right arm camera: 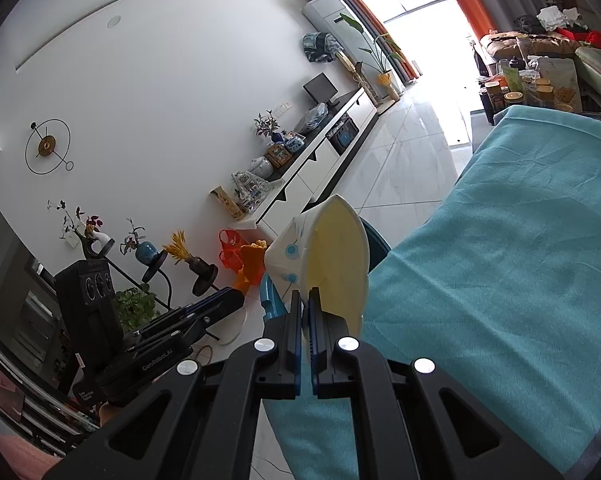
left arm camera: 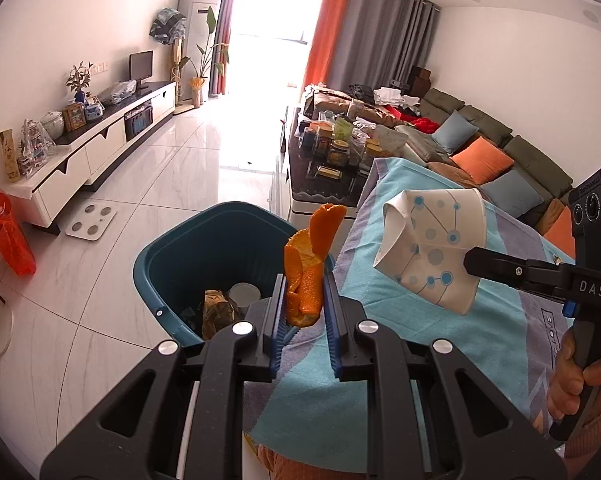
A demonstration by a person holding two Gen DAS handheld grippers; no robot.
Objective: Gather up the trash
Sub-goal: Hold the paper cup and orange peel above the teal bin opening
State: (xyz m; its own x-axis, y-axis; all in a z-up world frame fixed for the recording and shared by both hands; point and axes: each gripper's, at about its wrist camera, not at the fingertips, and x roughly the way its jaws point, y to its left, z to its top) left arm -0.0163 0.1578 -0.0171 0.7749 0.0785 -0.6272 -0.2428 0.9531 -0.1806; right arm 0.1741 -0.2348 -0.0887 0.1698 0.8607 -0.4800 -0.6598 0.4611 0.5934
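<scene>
Left tool (left arm camera: 303, 280) clamped on a piece of orange peel (left arm camera: 308, 268), jaws narrow, blue pads pressing both sides of the peel. The peel sticks up out of the grip, curled tip at top, and sits above the near rim of the teal trash bin (left arm camera: 188, 248) where the bin meets the surface edge. The bin stands on the white tiled floor (left arm camera: 148, 184) just beside the surface; inside it are a crumpled brownish wrapper (left arm camera: 216, 308) and a pale round cup bottom (left arm camera: 244, 294).

Right tool (right arm camera: 305, 300) squeezed almost fully together on the rim of a crushed paper cup (right arm camera: 332, 256), white with blue dot-and-line print and a yellowish inside. In the left wrist view the same cup (left arm camera: 428, 252) hangs off the right tool tip (left arm camera: 470, 264), held in the air above the surface, right of the peel and apart from it. A hand (left arm camera: 576, 376) grips the right tool's handle at the right edge.

The surface is covered by a turquoise cloth (right arm camera: 500, 260) with grey-purple stripes. From the right wrist view the left tool (right arm camera: 220, 300) is low left, the peel (right arm camera: 252, 260) visible at its tip next to the cup.

Background: a white TV cabinet (left arm camera: 100, 152) along the left wall, a sofa with cushions (left arm camera: 480, 148) on the right, a cluttered dark coffee table (left arm camera: 332, 152) beyond the surface, and an orange plastic bag (left arm camera: 10, 236) on the floor.
</scene>
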